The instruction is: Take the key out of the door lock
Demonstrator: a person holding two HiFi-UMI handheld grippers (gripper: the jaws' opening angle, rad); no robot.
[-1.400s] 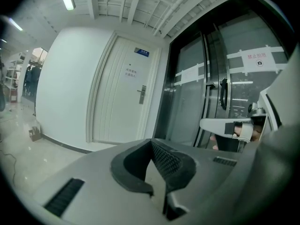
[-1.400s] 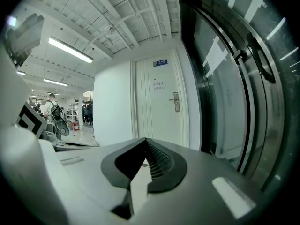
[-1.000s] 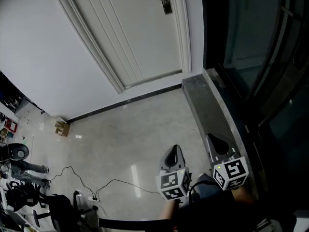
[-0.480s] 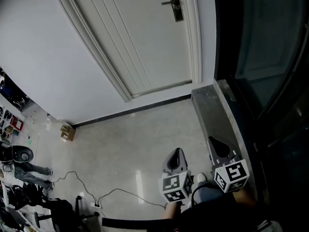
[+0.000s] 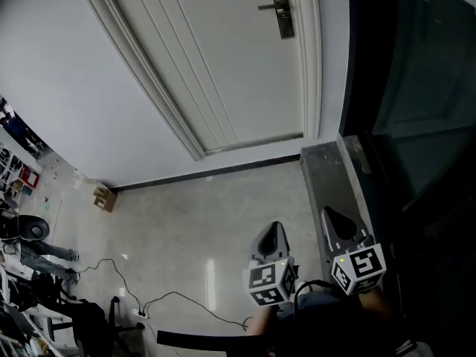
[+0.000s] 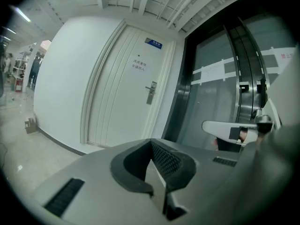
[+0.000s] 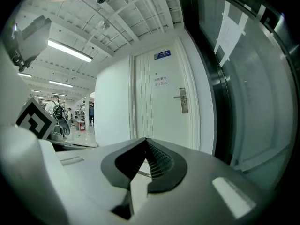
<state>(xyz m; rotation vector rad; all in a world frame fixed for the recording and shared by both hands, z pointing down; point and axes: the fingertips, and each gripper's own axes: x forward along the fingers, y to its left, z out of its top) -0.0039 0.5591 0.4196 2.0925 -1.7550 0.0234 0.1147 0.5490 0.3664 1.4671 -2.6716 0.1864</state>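
A white door (image 5: 223, 58) stands shut at the far end of the floor, with a metal lock plate and lever handle (image 5: 282, 10) near its right edge. The lock plate (image 6: 150, 93) shows small in the left gripper view, and the same lock plate (image 7: 183, 100) in the right gripper view. A key is too small to make out. My left gripper (image 5: 271, 229) and right gripper (image 5: 332, 216) are held low, side by side, far from the door. The left gripper (image 6: 151, 142) and right gripper (image 7: 145, 140) are both shut with nothing in them.
A grey stone ledge (image 5: 327, 177) runs along the dark glass wall (image 5: 416, 88) on the right. A small cardboard box (image 5: 104, 198) sits by the left wall. A cable and power strip (image 5: 141, 311) lie on the floor. A person's legs (image 5: 37, 255) show at far left.
The door and its lock plate have shifted right and lower in the head view, as the view tips up. Both grippers stay low and shut.
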